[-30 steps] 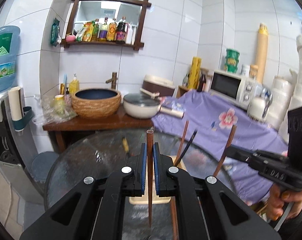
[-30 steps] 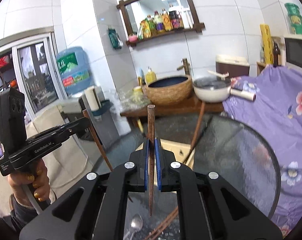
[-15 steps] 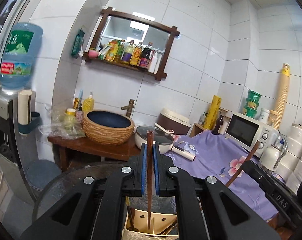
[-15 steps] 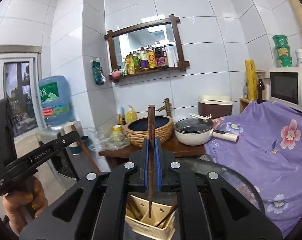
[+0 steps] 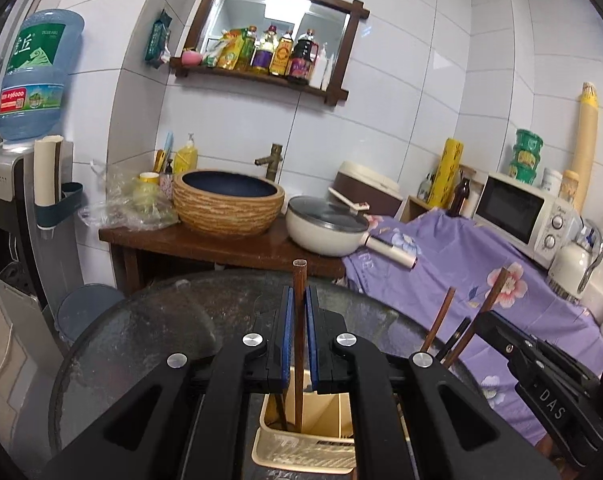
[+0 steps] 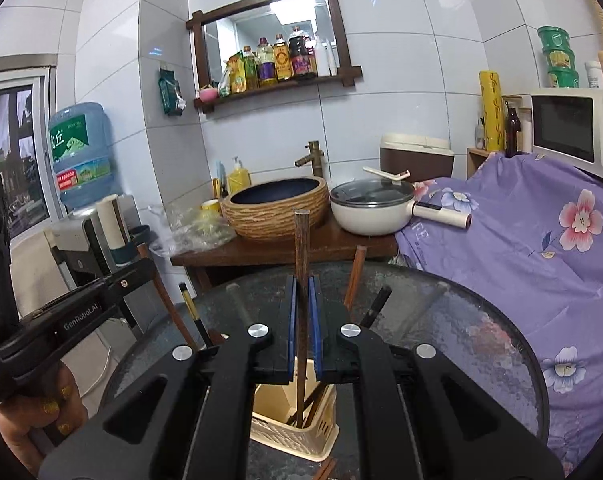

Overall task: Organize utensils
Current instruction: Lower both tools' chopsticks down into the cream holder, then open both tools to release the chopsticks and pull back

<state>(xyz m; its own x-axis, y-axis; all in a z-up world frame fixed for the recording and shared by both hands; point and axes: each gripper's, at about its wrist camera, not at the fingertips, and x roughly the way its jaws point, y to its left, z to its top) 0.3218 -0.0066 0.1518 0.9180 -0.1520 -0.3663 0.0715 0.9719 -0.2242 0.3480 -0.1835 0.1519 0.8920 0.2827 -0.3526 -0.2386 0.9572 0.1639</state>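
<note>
White-tiled kitchen, round dark glass table (image 5: 149, 332) | my left gripper (image 5: 300, 344) clamps a thin brown wooden chopstick (image 5: 299, 360) – tip inside the cream plastic utensil caddy (image 5: 301, 452), frame bottom centre | my right gripper (image 6: 302, 328) pinches its own brown chopstick (image 6: 301, 320) over that caddy (image 6: 297, 436) | light, stiff, slick – grip mid-shaft.

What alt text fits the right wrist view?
The right tool is shut on an upright brown chopstick, its lower tip inside a cream utensil holder on a round glass table. The left tool shows at left.
</note>
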